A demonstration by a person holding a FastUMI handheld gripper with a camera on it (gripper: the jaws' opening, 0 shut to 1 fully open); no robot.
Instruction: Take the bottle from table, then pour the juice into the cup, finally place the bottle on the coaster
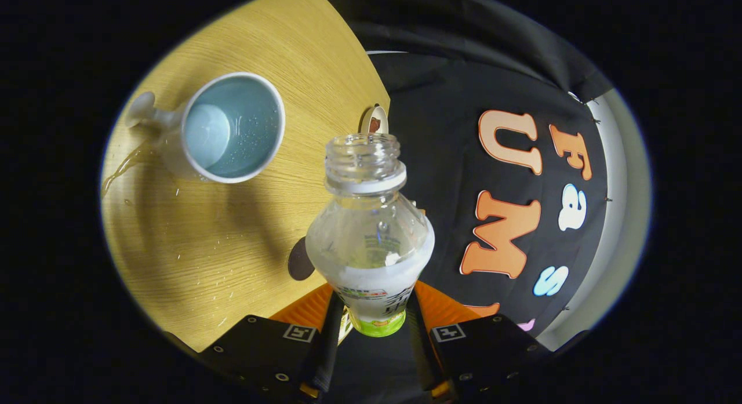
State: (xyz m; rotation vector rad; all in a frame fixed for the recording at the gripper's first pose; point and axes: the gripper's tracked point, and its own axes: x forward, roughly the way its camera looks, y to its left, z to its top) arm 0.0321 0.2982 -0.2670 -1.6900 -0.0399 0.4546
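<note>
Bottle: the bottle (371,230) sits between the fingers, cap off, neck pointing away from the tongs — the view is tipped, so the bottle looks tilted over the tabletop (232,247), mouth well apart from the cup.
Cup: the cup (232,126) stands off to the left of the bottle's mouth and beyond it, handle on its far side; its inside looks pale blue, with droplets on the wall.
Why held so: my read — a tilt like this belongs to the pouring step, but no stream shows at the mouth.
Spill: a wet streak (124,166) lies on the tabletop just past the cup's handle — worth watching.
Coaster: a dark round patch (300,259) peeks out beside the bottle's shoulder; possibly the coaster, I cannot tell.
Tongs: the tongs (375,317) are drawn narrow, both fingers pressing the bottle's labelled lower body.
</note>
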